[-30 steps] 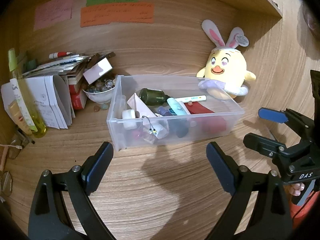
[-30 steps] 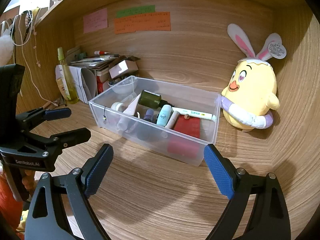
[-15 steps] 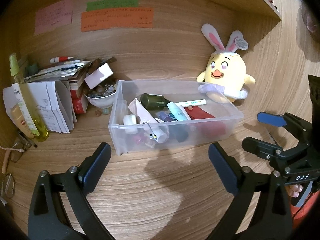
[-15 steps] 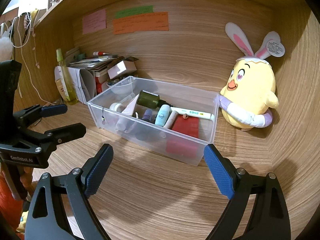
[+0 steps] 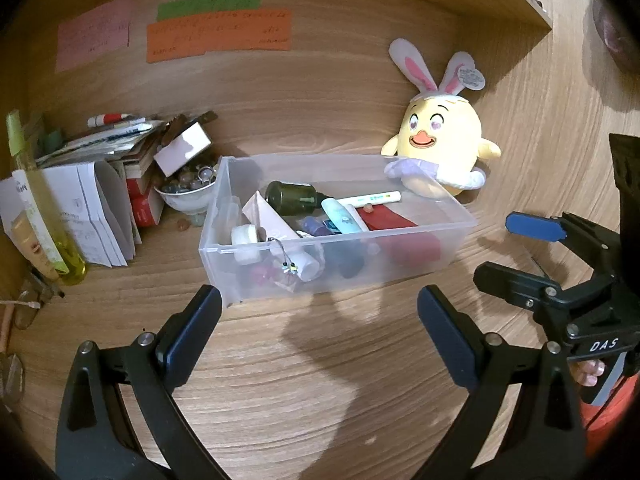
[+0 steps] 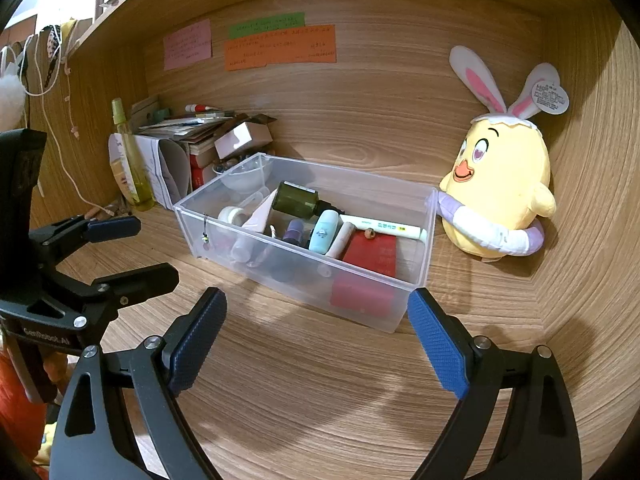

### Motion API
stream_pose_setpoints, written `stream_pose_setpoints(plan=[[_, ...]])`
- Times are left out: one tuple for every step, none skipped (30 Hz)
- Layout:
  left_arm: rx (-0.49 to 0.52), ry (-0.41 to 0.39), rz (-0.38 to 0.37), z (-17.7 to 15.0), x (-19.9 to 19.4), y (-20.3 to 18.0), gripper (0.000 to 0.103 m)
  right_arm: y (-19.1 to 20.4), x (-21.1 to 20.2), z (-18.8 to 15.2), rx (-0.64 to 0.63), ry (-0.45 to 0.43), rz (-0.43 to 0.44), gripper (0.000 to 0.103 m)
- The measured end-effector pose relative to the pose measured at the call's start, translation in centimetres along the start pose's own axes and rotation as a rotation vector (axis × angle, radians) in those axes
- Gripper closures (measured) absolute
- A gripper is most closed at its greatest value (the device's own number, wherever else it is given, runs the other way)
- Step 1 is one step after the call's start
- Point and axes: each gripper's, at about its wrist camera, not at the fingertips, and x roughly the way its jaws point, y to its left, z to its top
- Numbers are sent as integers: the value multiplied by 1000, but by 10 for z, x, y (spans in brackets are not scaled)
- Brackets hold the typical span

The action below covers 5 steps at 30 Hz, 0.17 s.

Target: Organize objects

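Left gripper [image 5: 319, 316]: jaws spread wide, nothing between, hovering above surface. Right gripper [image 6: 317, 322]: jaws spread wide too, nothing held, level beside left. Fingertips [image 5: 588, 372] visible on right handle.

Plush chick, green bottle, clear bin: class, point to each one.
plush chick [image 6: 504, 184], right wrist view, yellow belly.
green bottle [image 5: 294, 198], left wrist view, its side.
clear bin [image 6: 304, 280], right wrist view, front wall.

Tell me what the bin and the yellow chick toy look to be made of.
Bin: seemingly clear, slightly frosted plastic; the contents show through its walls. Chick toy: apparently soft plush fabric, matte and fuzzy, with a paper tag on one ear.
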Motion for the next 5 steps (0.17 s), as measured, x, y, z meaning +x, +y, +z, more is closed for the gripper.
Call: stream_pose_setpoints(plan=[[4,-4,0,0,0,-1,3,-1,0,0,2,1,0,12],[5,-5,-1,-1,0,0,3,-1,1,0,3,3,-1,12],[3,-5,-3,-1,-1,-1,3,-2,1,0,5,3,-1,12],[1,-4,-5,-1,-1,0,3,-2,1,0,7,4,-1,12],[-2,-3,-8,-1,-1,0,2,-3,1,0,8,5,-1,12]])
